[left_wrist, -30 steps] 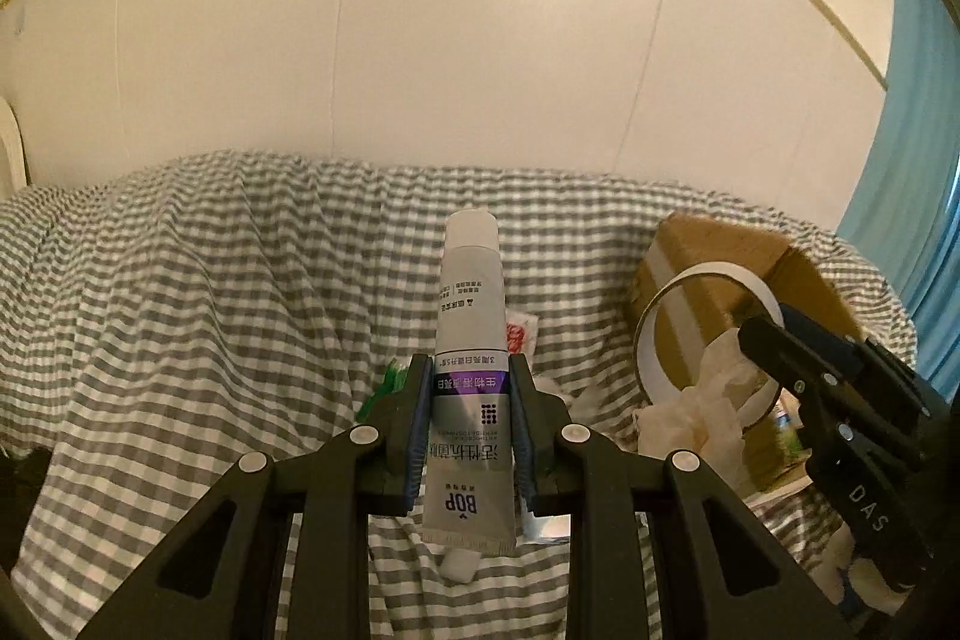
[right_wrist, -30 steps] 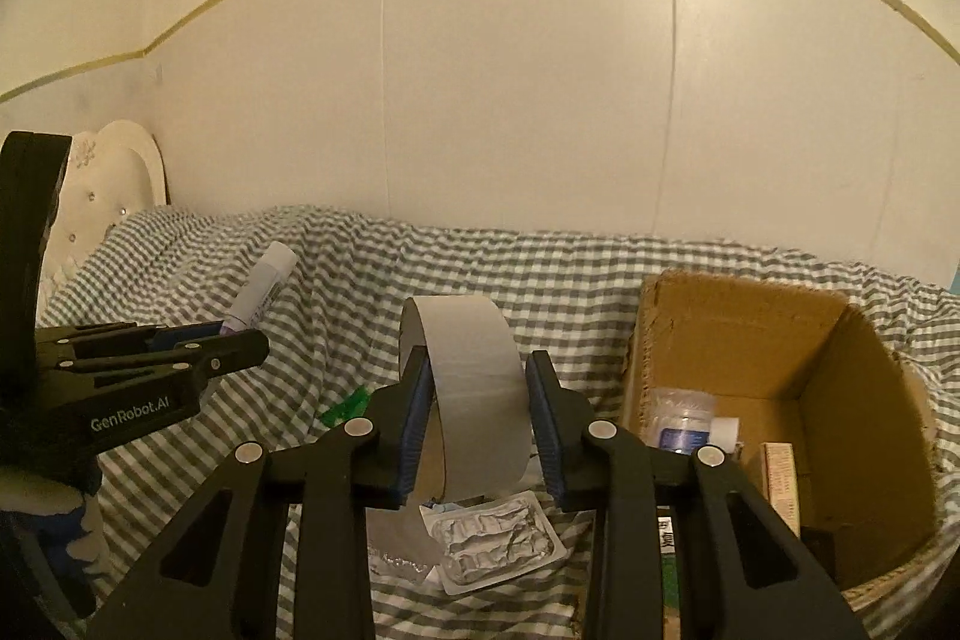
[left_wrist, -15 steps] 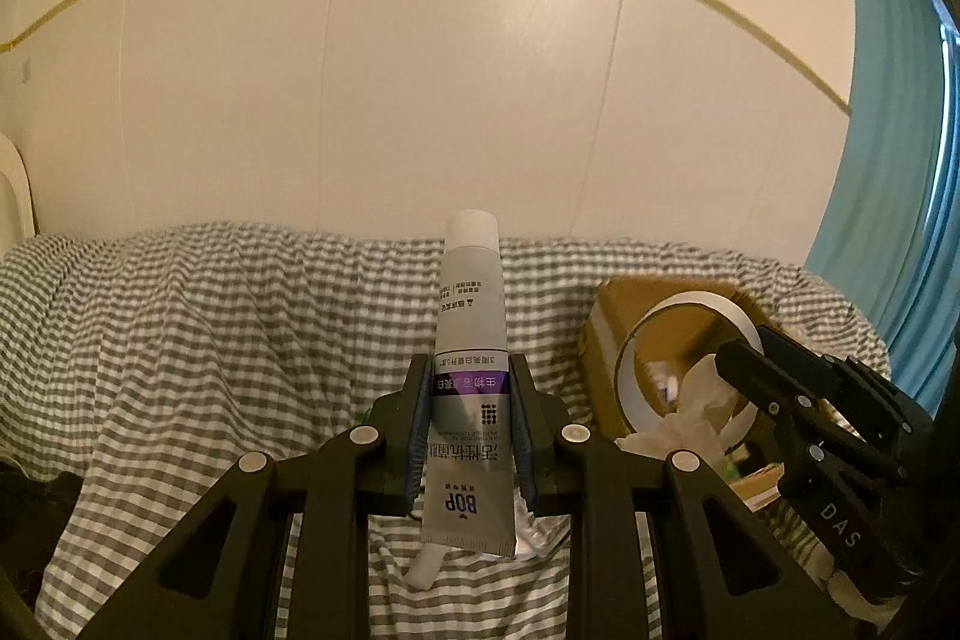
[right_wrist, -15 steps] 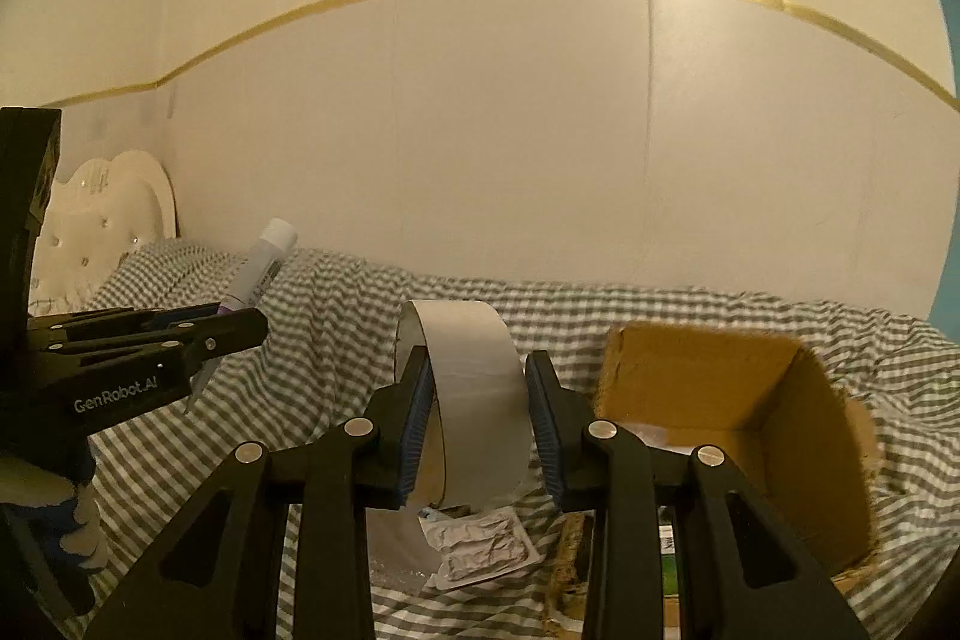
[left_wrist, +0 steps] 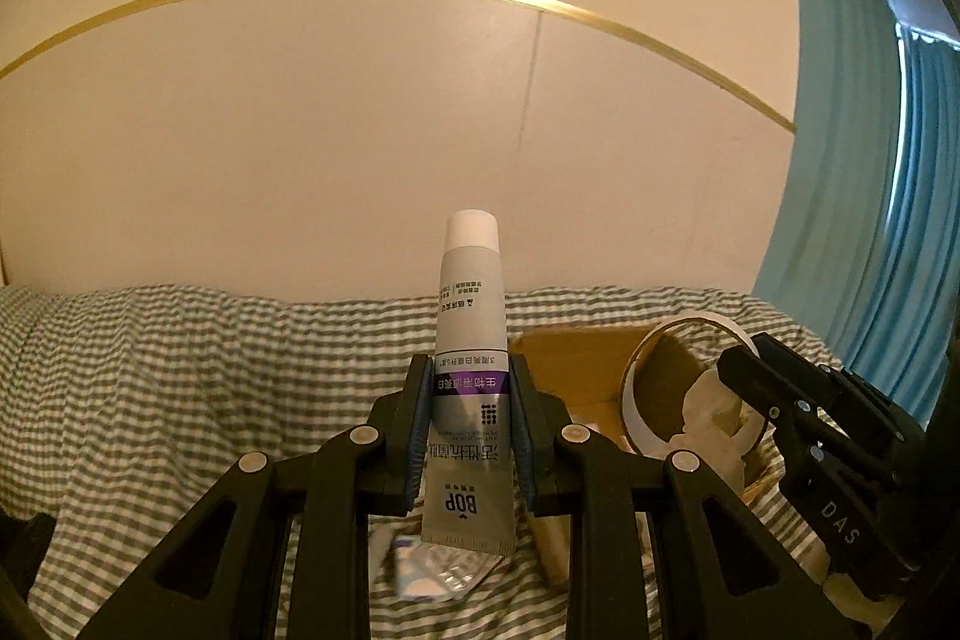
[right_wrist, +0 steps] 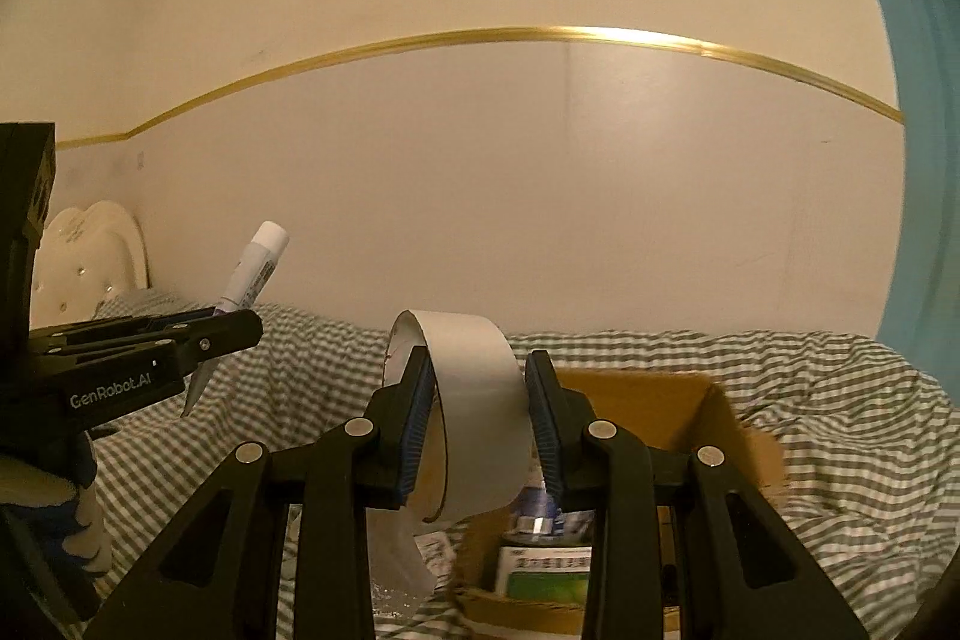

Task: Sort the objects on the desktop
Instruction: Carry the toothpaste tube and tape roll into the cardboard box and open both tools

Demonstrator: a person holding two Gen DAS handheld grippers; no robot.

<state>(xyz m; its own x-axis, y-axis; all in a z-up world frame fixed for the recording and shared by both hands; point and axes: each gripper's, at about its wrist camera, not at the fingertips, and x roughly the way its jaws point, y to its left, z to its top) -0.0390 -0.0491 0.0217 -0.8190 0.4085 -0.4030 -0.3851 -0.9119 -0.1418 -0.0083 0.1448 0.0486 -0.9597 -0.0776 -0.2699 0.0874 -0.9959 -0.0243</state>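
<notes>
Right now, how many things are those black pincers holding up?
2. The left gripper clamps a toothpaste tube; the right gripper clamps a roll of tape, above the cardboard box.

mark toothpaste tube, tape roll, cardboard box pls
toothpaste tube [left_wrist: 471, 400]: left wrist view, purple band of its body.
tape roll [right_wrist: 480, 400]: right wrist view, outer grey face.
cardboard box [right_wrist: 630, 406]: right wrist view, inner back wall.
</notes>
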